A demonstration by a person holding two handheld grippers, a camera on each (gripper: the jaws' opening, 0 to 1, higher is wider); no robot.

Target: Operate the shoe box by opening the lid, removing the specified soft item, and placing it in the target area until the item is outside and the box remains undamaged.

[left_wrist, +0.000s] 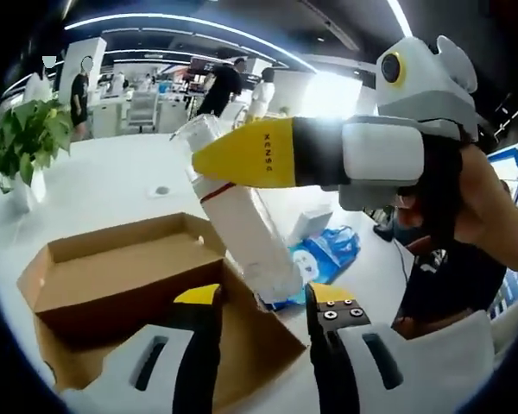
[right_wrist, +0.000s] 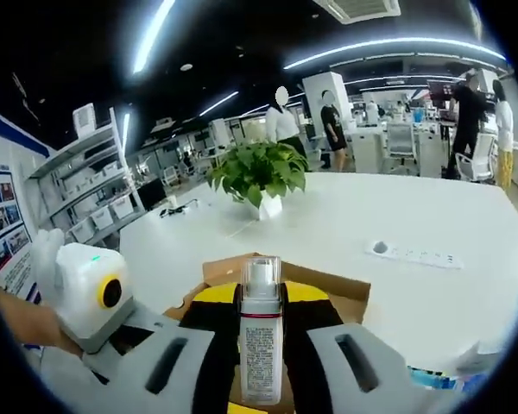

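White table (left_wrist: 112,185) bears open brown cardboard shoe box (left_wrist: 112,285), lid off; opening step judged done. White squeezable tube with red band (left_wrist: 242,220) lifted above box at 1 o'clock of its centre; placement in target area left. Right gripper (left_wrist: 209,155) clamps tube; in right gripper view tube (right_wrist: 261,341) sits between jaws. Left gripper (left_wrist: 263,297) jaws parted, empty, over box's near edge.

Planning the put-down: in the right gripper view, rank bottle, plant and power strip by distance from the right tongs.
1. White spray bottle, held in the right tongs.
2. White recessed power strip, right, mid-table.
3. Green potted plant, far table edge.
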